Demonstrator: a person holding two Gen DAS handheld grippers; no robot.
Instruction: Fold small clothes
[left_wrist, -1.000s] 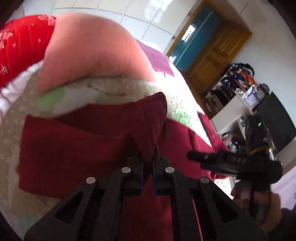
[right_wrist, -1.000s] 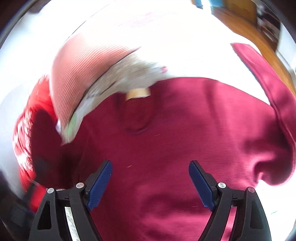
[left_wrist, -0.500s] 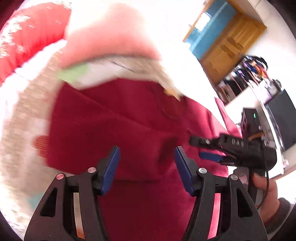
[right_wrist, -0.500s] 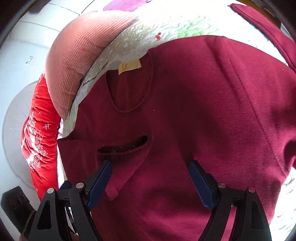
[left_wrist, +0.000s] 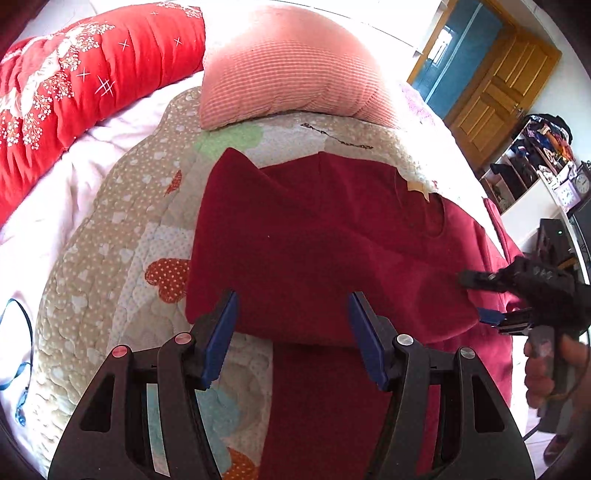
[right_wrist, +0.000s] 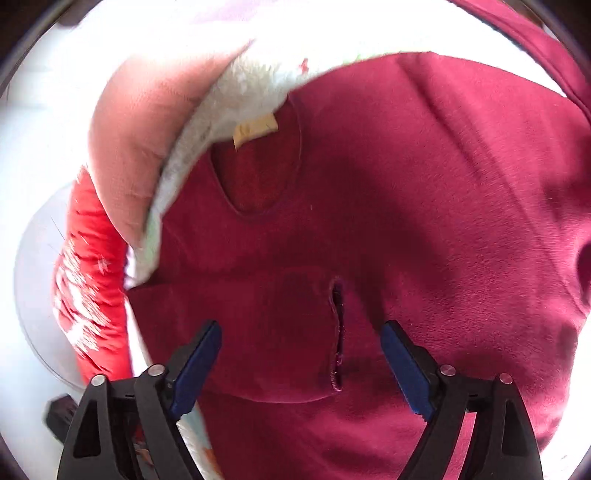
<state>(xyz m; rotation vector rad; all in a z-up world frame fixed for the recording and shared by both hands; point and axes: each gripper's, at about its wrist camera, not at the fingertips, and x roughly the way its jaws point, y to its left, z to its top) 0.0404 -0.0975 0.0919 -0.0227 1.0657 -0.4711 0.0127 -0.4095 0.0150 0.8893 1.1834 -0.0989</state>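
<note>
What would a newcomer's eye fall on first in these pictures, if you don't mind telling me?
First, the dark red sweater spread across the patterned quilt, one sleeve already folded over its front below the yellow neck label. Both the left gripper and the right gripper hover open just above it. Behind lie a pink pillow and, to its left, a bright red embroidered cushion.
</note>
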